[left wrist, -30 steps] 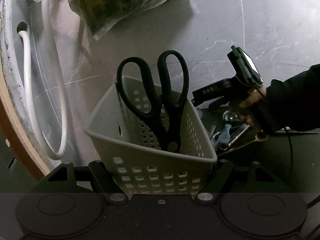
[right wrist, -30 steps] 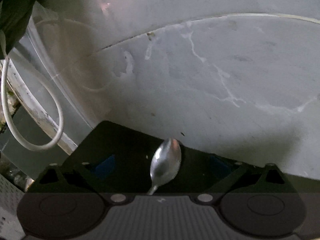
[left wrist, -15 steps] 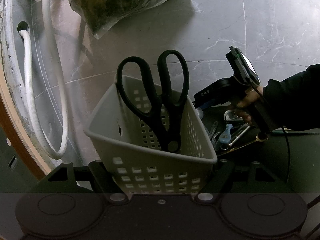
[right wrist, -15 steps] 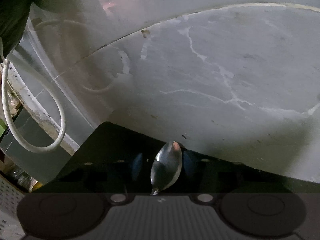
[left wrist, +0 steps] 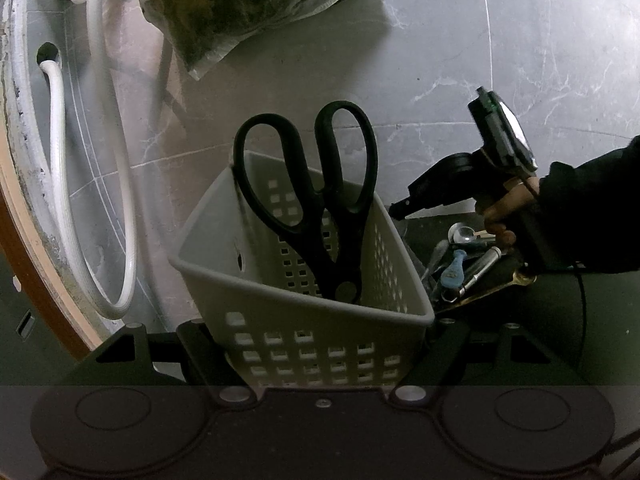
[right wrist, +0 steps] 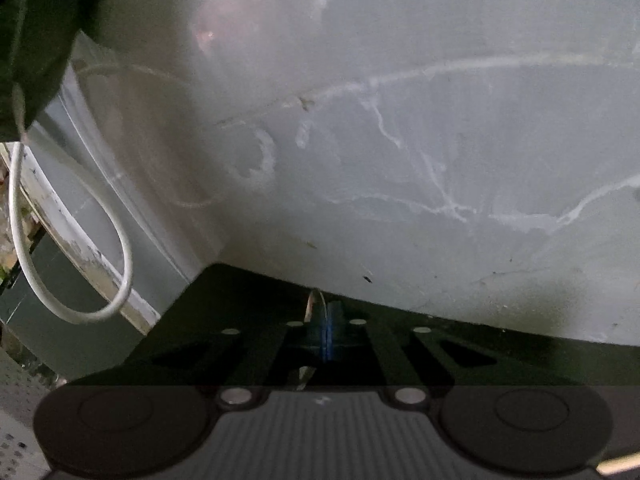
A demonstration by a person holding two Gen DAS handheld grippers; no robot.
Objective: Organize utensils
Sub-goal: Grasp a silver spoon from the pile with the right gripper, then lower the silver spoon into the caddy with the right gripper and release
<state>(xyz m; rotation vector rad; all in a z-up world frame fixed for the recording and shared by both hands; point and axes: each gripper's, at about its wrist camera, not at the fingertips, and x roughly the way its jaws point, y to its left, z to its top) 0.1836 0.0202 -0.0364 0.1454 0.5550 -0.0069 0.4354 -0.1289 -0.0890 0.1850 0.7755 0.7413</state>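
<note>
- Far left in the left wrist view, a white ribbed hose (left wrist: 60, 184) loops down from a hole in a stained, flaking ledge; the same loop (right wrist: 72, 240) shows at the left edge of the right wrist view.
- Behind it, a clear plastic bag (left wrist: 256, 4) of dark leafy stuff lies on the grey marbled floor (left wrist: 460, 40), well apart from the basket.
- The left gripper (left wrist: 320, 344) has its fingers closed against the front wall of a pale plastic basket (left wrist: 304, 320), triangular in outline with square perforations.
- Black-handled scissors (left wrist: 316, 200) stand in the basket, handles up, leaning on the back rim.
- Just right of the basket, a heap of utensils (left wrist: 460, 264) lies on a dark mat (left wrist: 560, 320): metal spoons, a pale blue plastic piece, a brass-coloured handle.
- Above the heap, the right gripper (left wrist: 400, 206), held by a dark-sleeved hand (left wrist: 504, 212), points toward the basket's right corner.
- In the right wrist view, the right gripper's blue pads (right wrist: 327, 336) are pressed together on a metal spoon (right wrist: 313, 304), seen edge-on, its bowl sticking up past the fingertips over the dark mat.
</note>
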